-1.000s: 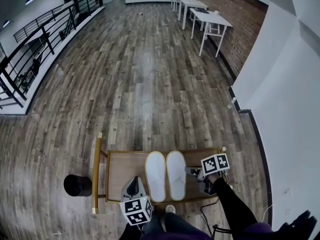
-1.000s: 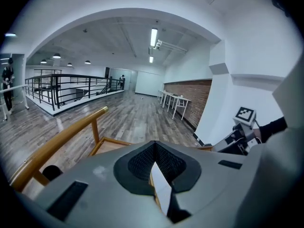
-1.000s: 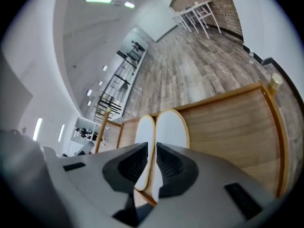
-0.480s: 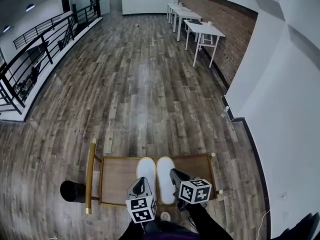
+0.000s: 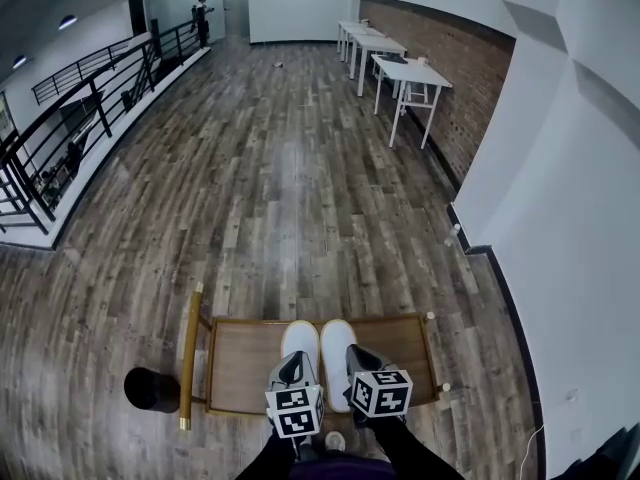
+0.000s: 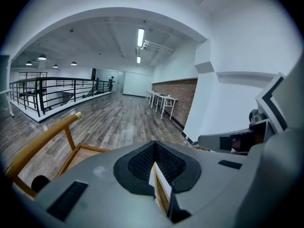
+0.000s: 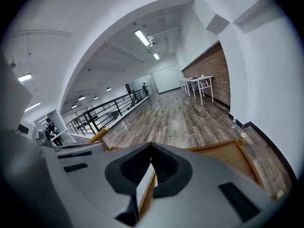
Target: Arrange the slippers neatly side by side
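Observation:
Two white slippers, left one [image 5: 299, 340] and right one [image 5: 337, 336], lie side by side with toes pointing away on a low wooden table [image 5: 245, 353]. My left gripper [image 5: 293, 365] hovers over the heel of the left slipper, jaws shut, nothing held. Just beside it, my right gripper [image 5: 358, 355] hangs above the heel of the right slipper, also shut and empty. In the left gripper view the left gripper [image 6: 153, 146] points out over the room; the right gripper [image 7: 151, 149] does the same in its own view. The slippers' heels are hidden under the grippers.
A yellow wooden rail [image 5: 190, 353] runs along the table's left end. A black round object [image 5: 152, 390] stands on the floor to its left. White tables [image 5: 410, 73] line the brick wall far right; a black railing [image 5: 70, 118] borders the left.
My right gripper has swung in from the table's right side to the near edge beside the left gripper, and its jaws have closed. The left gripper shifted slightly right. The slippers lie as before.

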`<state>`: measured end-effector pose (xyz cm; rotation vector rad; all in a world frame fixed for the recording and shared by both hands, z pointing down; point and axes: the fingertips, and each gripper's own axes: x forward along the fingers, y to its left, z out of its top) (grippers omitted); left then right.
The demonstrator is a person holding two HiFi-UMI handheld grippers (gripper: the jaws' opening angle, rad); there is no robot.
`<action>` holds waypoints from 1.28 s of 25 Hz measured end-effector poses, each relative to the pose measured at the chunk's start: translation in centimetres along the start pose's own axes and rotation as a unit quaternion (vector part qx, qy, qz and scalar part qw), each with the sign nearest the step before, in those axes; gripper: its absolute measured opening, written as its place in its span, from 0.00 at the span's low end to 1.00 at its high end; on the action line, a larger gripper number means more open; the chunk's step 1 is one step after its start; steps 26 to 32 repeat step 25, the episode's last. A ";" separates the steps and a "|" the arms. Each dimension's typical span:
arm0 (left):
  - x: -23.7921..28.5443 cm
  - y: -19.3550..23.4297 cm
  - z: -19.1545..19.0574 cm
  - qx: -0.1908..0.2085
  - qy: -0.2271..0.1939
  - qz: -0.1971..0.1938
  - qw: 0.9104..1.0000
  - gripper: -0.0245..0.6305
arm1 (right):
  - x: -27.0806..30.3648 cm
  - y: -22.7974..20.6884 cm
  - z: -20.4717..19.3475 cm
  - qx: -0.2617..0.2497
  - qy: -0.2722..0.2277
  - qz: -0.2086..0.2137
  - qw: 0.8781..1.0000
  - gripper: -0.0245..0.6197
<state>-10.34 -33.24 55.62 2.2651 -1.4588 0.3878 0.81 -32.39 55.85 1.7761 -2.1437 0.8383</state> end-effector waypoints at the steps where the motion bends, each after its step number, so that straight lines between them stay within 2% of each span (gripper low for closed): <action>1: -0.1 0.2 0.0 0.001 -0.001 0.000 1.000 0.04 | 0.0 0.2 0.0 -0.008 0.002 -0.003 1.000 0.04; 14: -0.4 0.9 0.6 0.003 -0.003 -0.001 1.000 0.04 | 0.3 1.1 -0.6 -0.029 0.027 -0.002 0.999 0.04; 32: -0.5 1.5 0.3 -0.004 0.000 0.004 1.000 0.04 | 0.6 1.3 -0.7 -0.033 0.031 -0.003 0.999 0.04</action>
